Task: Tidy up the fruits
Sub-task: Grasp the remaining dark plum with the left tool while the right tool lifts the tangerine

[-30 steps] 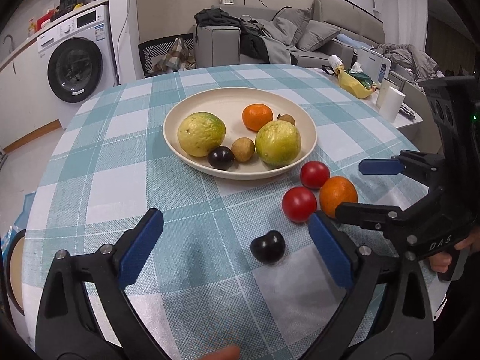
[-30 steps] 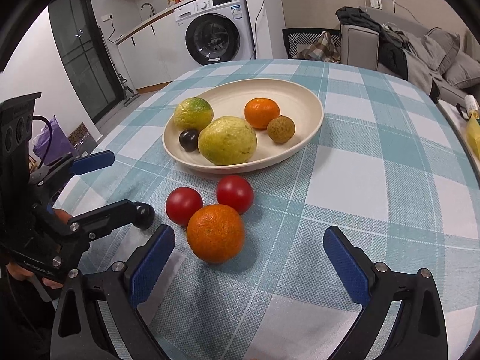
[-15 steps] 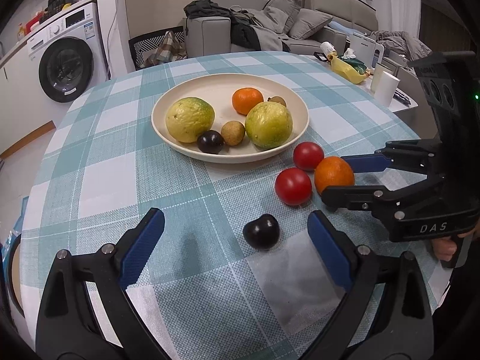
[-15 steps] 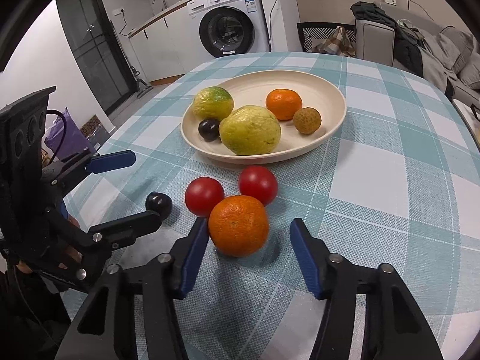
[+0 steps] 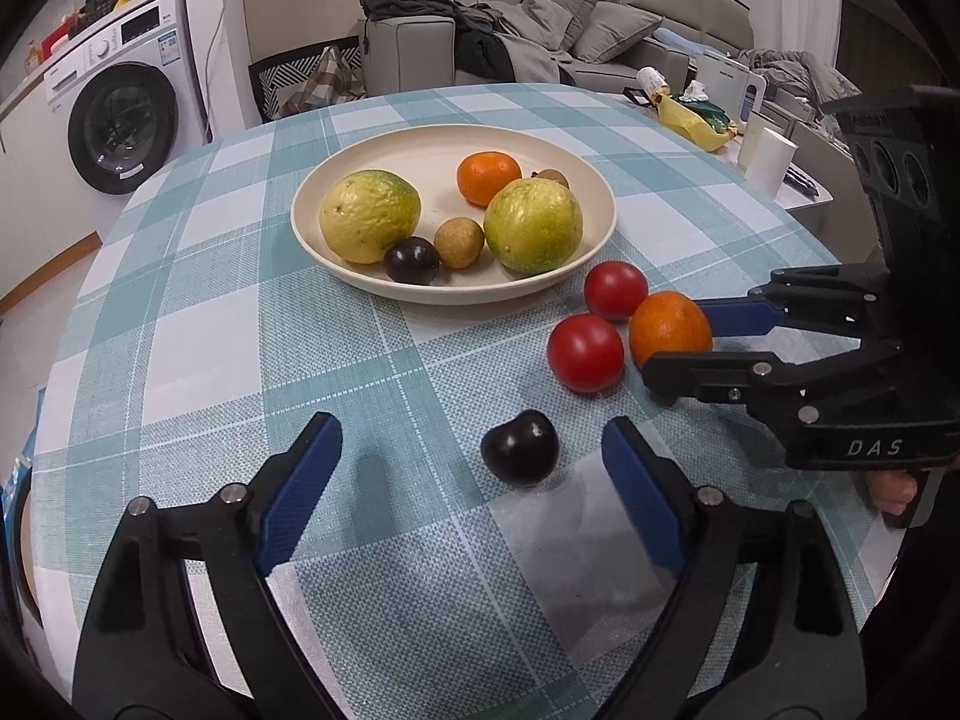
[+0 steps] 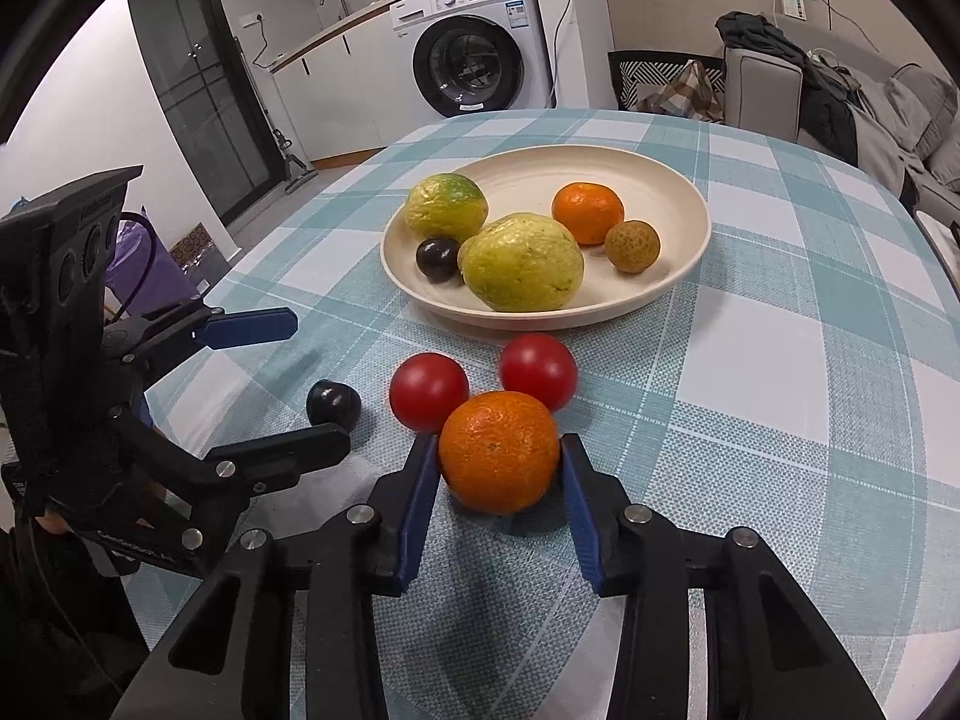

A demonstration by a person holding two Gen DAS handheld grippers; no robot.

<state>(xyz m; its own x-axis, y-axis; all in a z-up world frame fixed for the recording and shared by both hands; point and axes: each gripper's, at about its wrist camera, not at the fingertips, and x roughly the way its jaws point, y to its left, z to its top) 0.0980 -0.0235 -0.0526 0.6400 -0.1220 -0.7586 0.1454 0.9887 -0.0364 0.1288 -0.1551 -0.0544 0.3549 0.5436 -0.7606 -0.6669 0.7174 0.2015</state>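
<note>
A cream plate [image 5: 372, 282] [image 6: 690, 264] on the checked table holds two yellow-green guavas, a small orange, a dark plum and small brown fruits. On the cloth in front of it lie two red tomatoes [image 5: 585, 351] [image 6: 427, 390], an orange [image 5: 669, 327] [image 6: 498, 450] and a dark plum [image 5: 521, 447] [image 6: 333, 403]. My right gripper [image 6: 498, 468] [image 5: 678, 342] is shut on the orange, which rests on the table. My left gripper [image 5: 471, 456] [image 6: 300, 378] is open, with the dark plum between its fingers, nearer the right one.
The round table's edge curves close on both sides. A side table with a white cup [image 5: 768, 159] and a yellow bag [image 5: 696, 120] stands to the right. A washing machine [image 6: 480, 42] and a sofa [image 5: 540, 42] stand behind.
My right gripper moved forward and closed its jaws onto the orange. My left gripper edged closer to the dark plum and stayed open.
</note>
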